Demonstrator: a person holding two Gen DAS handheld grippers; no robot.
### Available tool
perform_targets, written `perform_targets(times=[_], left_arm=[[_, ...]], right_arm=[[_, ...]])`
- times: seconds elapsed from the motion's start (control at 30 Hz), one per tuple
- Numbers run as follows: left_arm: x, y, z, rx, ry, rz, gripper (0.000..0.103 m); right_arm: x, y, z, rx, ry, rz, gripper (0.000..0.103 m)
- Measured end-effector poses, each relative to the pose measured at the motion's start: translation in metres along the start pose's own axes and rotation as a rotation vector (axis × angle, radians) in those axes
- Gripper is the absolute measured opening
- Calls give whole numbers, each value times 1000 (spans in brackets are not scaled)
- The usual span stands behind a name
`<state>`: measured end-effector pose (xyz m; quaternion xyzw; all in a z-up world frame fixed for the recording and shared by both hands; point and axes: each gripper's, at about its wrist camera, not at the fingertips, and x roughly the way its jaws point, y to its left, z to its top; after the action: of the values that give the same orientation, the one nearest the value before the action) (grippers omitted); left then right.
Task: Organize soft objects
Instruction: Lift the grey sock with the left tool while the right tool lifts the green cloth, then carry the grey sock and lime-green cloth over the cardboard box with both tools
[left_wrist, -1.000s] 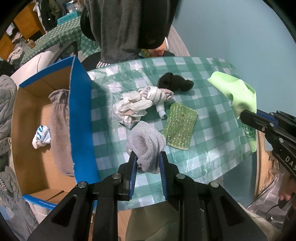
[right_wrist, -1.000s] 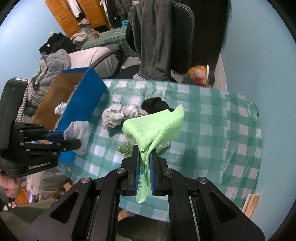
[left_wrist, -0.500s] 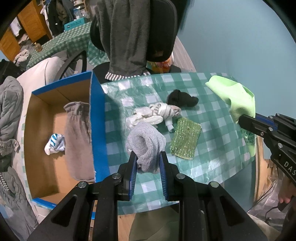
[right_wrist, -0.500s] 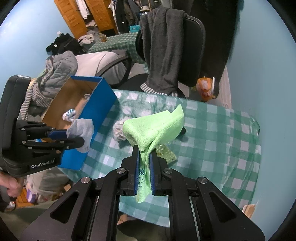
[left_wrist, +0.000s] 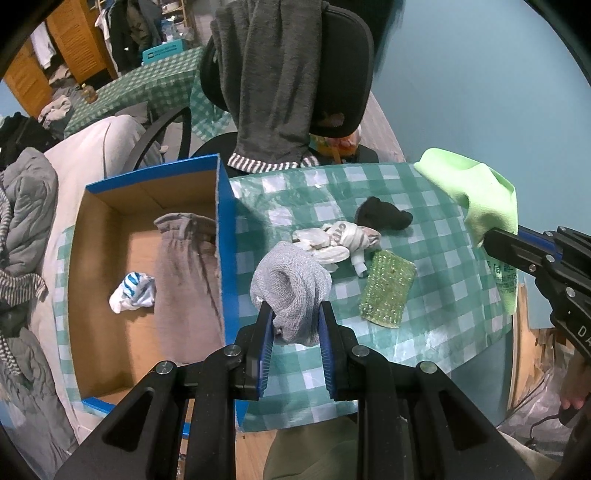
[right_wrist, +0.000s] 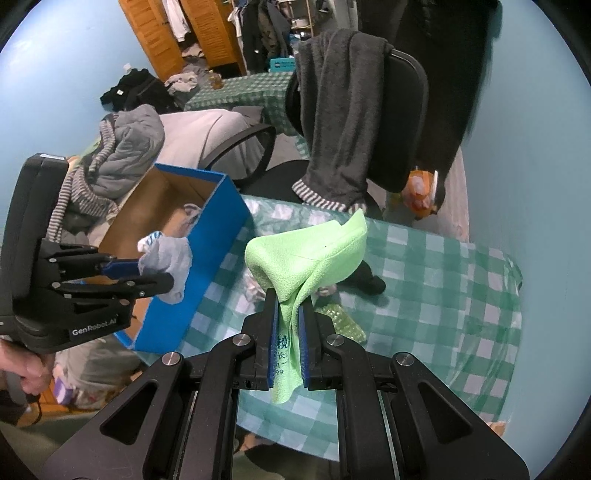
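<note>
Your left gripper (left_wrist: 295, 325) is clamped on the grey sock (left_wrist: 291, 282), held in the air just beside the blue box (left_wrist: 224, 236) on its table side, and your right gripper (right_wrist: 288, 325) pinches the green cloth (right_wrist: 310, 254) above the table, well clear of the box. Both are light, limp and floppy, so they will likely sag and swing. Grip a bunched fold, not a loose edge.

The right gripper (right_wrist: 288, 317) pinches a green cloth (right_wrist: 310, 254) above the table (right_wrist: 443, 295). Left of the cloth, the left gripper (right_wrist: 159, 275) grips a grey sock (right_wrist: 171, 260) beside the blue box (right_wrist: 199, 273).
</note>
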<state>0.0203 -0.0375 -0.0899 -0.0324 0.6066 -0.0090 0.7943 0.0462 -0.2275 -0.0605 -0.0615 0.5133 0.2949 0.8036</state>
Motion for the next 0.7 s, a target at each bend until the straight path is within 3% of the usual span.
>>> perform_targets(times=[0.7], left_arm=[[-13,69,-10,-126,-19,34,23]], right_arm=[[27,63,34,-128,8,74,10]])
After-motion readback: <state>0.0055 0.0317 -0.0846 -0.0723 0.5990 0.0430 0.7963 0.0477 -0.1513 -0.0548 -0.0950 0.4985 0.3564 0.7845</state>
